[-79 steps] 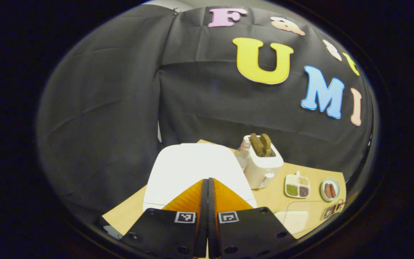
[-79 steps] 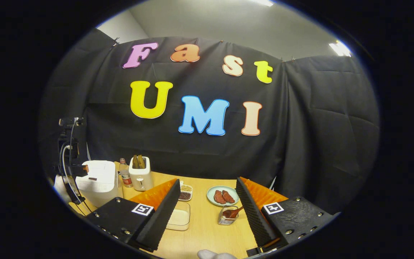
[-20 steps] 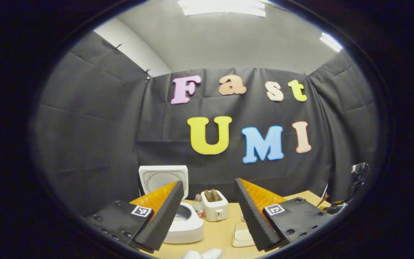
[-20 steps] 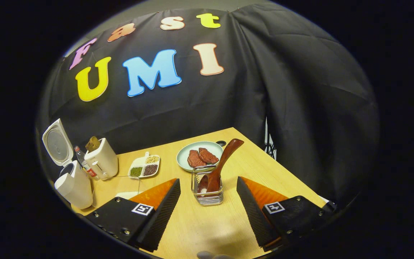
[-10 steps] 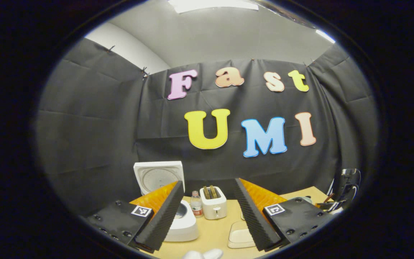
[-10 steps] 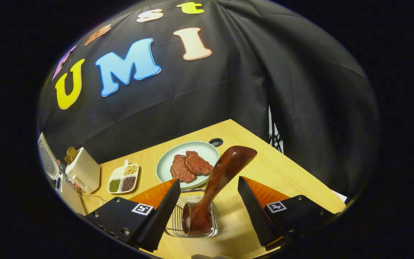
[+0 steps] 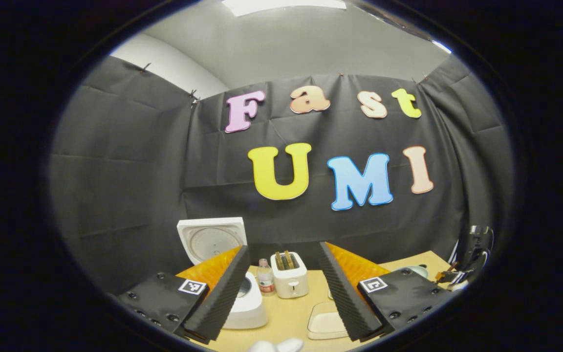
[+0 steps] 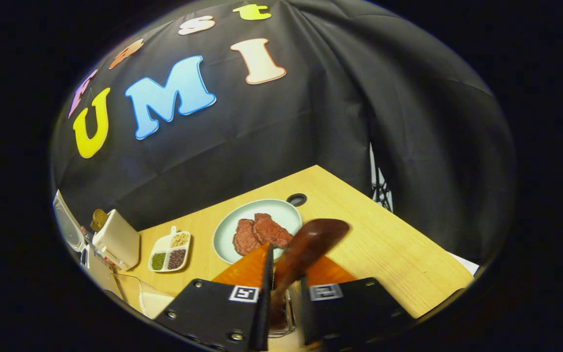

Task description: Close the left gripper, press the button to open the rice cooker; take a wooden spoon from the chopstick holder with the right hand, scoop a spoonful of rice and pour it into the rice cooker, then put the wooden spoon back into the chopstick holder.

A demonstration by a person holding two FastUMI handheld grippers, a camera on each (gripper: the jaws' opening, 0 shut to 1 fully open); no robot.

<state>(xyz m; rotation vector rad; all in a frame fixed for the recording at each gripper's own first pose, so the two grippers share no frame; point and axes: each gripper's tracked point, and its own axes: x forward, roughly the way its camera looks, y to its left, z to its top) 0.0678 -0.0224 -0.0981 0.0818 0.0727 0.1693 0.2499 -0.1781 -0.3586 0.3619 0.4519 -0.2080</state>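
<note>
1. Left claw (image 7: 281,288) is wide open and holds nothing. It hangs over the near edge of the table (image 7: 291,313), tipped up so it faces the back wall.
2. Going left to right in the left gripper view: the rice cooker (image 7: 247,305) sits with its lid (image 7: 211,239) standing up, so the button job looks done and the pot is ready for rice. Next come a small bottle (image 7: 264,283), a toaster (image 7: 289,279) and a tub (image 7: 325,322) that may hold the rice.
3. Right claw (image 8: 286,293) is squeezed shut on the wooden spoon (image 8: 306,252). Both fingers press its handle, one on each side.
4. The spoon sticks up at a slant from the wire holder (image 8: 286,313), handle end up, so it is easy to grab.
5. That claw points down at the table, close over the holder. I think lifting the spoon straight out comes next.
6. A plate (image 8: 223,234) with meat sits just behind the spoon.
</note>
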